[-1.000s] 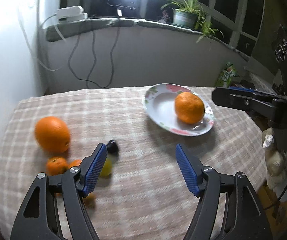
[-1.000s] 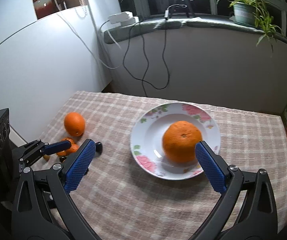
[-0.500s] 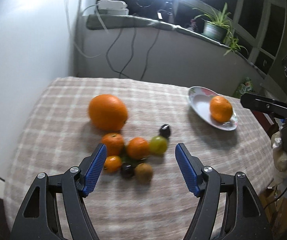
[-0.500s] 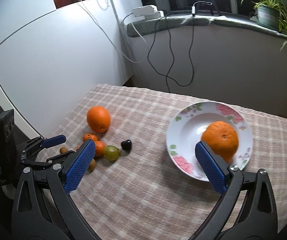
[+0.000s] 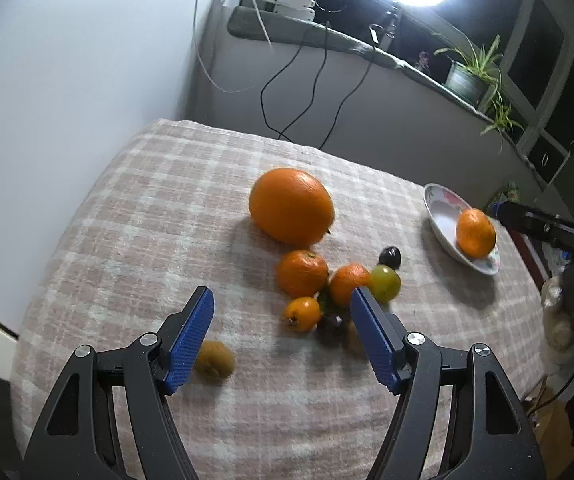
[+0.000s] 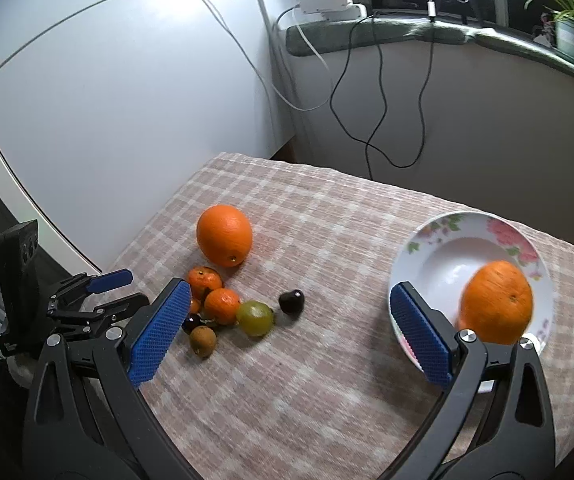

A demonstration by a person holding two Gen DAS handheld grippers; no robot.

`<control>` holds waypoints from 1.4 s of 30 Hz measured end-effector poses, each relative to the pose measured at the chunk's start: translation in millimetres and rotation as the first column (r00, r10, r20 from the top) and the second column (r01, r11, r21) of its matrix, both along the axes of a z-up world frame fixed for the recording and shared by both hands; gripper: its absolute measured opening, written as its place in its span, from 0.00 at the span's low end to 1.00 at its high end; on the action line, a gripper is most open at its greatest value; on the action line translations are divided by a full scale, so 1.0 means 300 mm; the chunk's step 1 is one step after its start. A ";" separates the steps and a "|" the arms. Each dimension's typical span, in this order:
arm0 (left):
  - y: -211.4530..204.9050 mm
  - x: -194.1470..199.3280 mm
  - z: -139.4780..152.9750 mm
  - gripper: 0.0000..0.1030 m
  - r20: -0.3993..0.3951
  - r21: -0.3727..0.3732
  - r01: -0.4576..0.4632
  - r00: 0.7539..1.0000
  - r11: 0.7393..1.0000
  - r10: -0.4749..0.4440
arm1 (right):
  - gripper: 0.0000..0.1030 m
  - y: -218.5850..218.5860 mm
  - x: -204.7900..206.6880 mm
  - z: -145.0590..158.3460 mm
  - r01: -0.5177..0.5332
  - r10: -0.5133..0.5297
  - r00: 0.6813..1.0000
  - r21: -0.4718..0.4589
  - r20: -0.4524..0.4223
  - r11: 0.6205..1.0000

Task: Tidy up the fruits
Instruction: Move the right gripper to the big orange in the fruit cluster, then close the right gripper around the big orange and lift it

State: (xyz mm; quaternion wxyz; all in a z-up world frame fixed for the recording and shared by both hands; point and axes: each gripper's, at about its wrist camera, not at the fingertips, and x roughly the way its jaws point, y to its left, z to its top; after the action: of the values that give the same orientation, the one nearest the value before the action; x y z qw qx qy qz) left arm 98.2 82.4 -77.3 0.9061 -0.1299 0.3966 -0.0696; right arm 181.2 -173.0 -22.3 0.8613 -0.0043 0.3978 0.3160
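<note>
Both hands had swung away from the white flowered plate [image 6: 439, 236], where one orange [image 6: 497, 302] already sat. The left tool [image 5: 283, 338] now hung wide open and empty over the small fruits clustered beside the large orange [image 5: 291, 206] on the checked table [image 5: 147, 208]. The right tool [image 6: 287, 330] gaped empty too. Another pick looked next.

Large smooth orange [image 6: 224, 241] lying on the checked cloth, far left. Just nearer: two small tangerines [image 6: 204, 281] touching, a tiny orange kumquat-like fruit [image 5: 302, 313], a round green grape [image 6: 255, 317], a dark heart-shaped cherry [image 6: 291, 301], two brown longan-like balls [image 6: 202, 341]. Well right, a white flower-rimmed plate [image 6: 439, 248] cradling another orange [image 6: 495, 302].
</note>
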 end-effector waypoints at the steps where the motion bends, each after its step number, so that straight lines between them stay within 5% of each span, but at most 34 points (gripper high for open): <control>1: 0.010 0.011 -0.003 0.69 -0.003 -0.015 -0.001 1.000 1.000 0.001 | 0.99 0.021 0.013 -0.006 -0.010 0.010 1.000 0.003 -0.011 1.000; 8: 0.033 0.087 -0.027 0.69 -0.022 -0.072 -0.002 1.000 0.997 0.000 | 0.99 0.126 0.088 -0.042 -0.053 0.055 0.995 0.030 -0.088 0.998; 28: -0.017 0.243 -0.064 0.69 -0.045 -0.062 0.049 0.998 0.997 -0.052 | 0.98 0.318 0.249 -0.167 -0.129 0.136 0.973 0.049 -0.188 0.990; 42: -0.005 0.298 -0.106 0.69 -0.074 -0.112 0.061 0.995 0.992 -0.070 | 0.87 0.428 0.311 -0.238 -0.189 0.200 0.944 0.067 -0.260 0.980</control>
State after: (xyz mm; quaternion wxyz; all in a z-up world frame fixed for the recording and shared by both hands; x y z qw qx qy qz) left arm 187.7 80.8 -109.1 0.8787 -0.1690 0.4311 -0.1160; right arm 274.4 -44.7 -93.8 0.7646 0.0166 0.5008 0.4053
